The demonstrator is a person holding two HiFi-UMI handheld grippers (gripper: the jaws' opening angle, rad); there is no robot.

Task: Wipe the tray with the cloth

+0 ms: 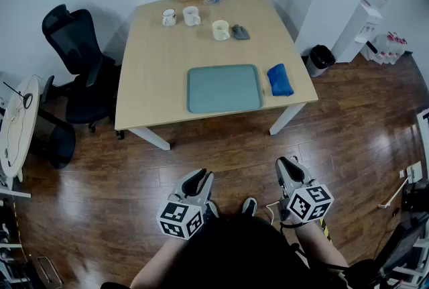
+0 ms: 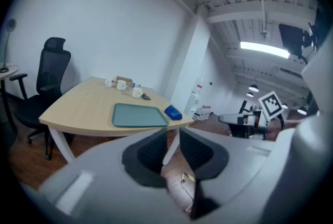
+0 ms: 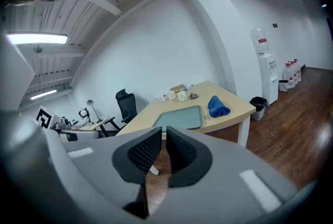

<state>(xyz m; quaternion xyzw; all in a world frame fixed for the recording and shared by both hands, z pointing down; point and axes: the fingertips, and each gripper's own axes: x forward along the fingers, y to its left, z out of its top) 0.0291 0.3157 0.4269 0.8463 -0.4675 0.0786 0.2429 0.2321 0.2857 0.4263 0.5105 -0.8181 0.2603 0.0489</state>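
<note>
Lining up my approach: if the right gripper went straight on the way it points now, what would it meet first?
Nothing close: the right gripper, jaws shut, stands over floor. Its line seems to reach the table's near edge before the tray; depth is unclear, so it might pass beneath.

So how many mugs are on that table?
3. One mug and a second stand side by side near the table's far edge; the third sits right of them, closer to the tray.
</note>
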